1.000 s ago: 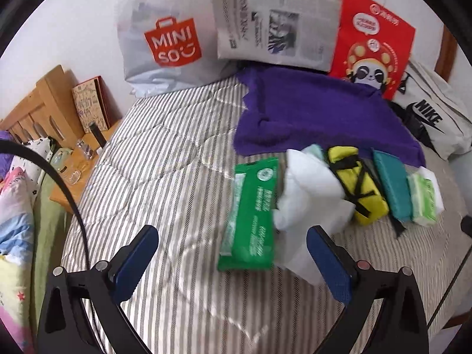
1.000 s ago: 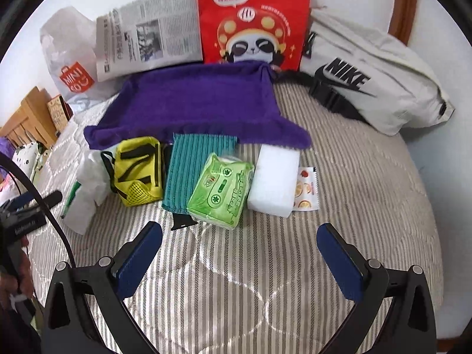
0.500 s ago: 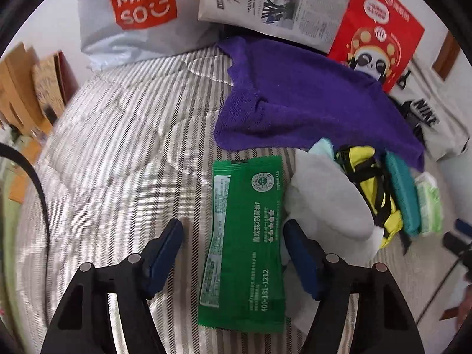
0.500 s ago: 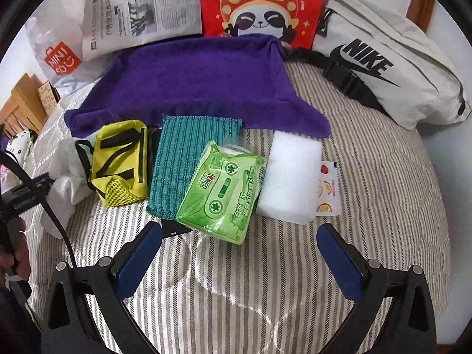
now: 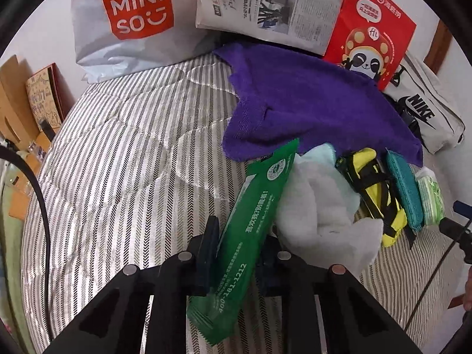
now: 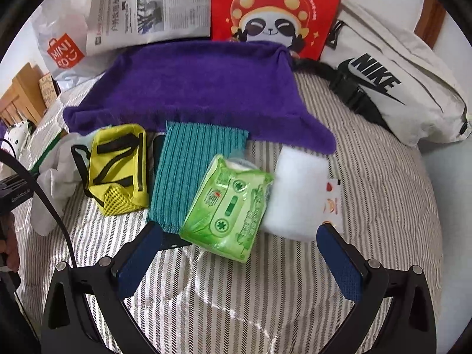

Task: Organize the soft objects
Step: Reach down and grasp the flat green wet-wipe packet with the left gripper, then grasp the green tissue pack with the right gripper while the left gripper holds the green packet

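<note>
A long dark-green wipes packet (image 5: 256, 221) stands pinched on edge between the pads of my left gripper (image 5: 240, 236), whose jaws are closing on it. A crumpled white cloth (image 5: 318, 221) lies against its right side. Beside that, in a row, lie a yellow pouch (image 6: 118, 165), a teal ribbed cloth (image 6: 194, 171), a light-green tissue pack (image 6: 227, 206) and a white foam block (image 6: 298, 194). My right gripper (image 6: 239, 231) is open low over the bedcover. Its pads flank the near end of the tissue pack without touching it. A purple towel (image 6: 200, 88) is spread behind the row.
Everything lies on a striped bedcover (image 5: 132, 147). Along the wall lean a Miniso bag (image 5: 126, 20), a newspaper (image 5: 271, 3), a red panda bag (image 6: 274, 8) and a white Nike bag (image 6: 392, 88). A wooden headboard (image 5: 11, 103) is at the left. A small fruit-print sachet (image 6: 333, 200) lies by the foam block.
My left gripper came down over the green packet and its jaws closed onto it, tipping the packet on edge. My right gripper moved closer to the tissue pack and stayed open.
</note>
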Tool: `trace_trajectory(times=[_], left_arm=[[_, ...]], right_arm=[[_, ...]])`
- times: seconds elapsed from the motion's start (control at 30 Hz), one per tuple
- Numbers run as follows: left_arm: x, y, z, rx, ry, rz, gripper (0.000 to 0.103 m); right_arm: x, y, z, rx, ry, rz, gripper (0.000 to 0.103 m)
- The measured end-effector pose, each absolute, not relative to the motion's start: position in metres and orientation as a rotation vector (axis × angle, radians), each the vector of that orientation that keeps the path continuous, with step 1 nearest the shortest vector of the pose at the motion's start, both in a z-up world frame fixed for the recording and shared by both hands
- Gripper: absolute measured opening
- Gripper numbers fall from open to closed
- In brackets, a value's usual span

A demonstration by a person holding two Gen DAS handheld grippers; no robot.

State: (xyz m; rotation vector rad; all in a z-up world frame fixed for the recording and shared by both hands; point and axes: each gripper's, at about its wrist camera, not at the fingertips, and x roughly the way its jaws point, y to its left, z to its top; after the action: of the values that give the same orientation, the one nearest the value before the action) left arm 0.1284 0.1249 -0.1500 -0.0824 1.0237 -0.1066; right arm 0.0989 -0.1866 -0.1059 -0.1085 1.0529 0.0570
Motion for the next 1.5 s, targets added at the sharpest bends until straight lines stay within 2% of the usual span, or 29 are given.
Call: trace_trajectory(times=[0.47, 0.8, 1.13, 1.5], left_arm=[[0.110, 0.140, -0.126, -0.128, 0.998, -0.114, 0.009], [0.094, 0.155, -0.112, -0.157, 0.967, -0.102, 0.009], [0.107, 0.157, -0.137, -0.181, 1.009, -0.103, 0.007], [0.088, 0.166, -0.109, -0.187, 0.946, -0.080, 0.006]], right_arm=[[0.100, -0.208, -0.103, -0.068, 1.027, 0.042, 0.103], [0.096, -0.218, -0.103, -0.019, 1.030, 0.039, 0.103], [0.093, -0.213, -0.108, -0.042, 1.048, 0.051, 0.103], [0.089, -0.234, -0.098, -0.003, 1.021, 0.030, 0.103]])
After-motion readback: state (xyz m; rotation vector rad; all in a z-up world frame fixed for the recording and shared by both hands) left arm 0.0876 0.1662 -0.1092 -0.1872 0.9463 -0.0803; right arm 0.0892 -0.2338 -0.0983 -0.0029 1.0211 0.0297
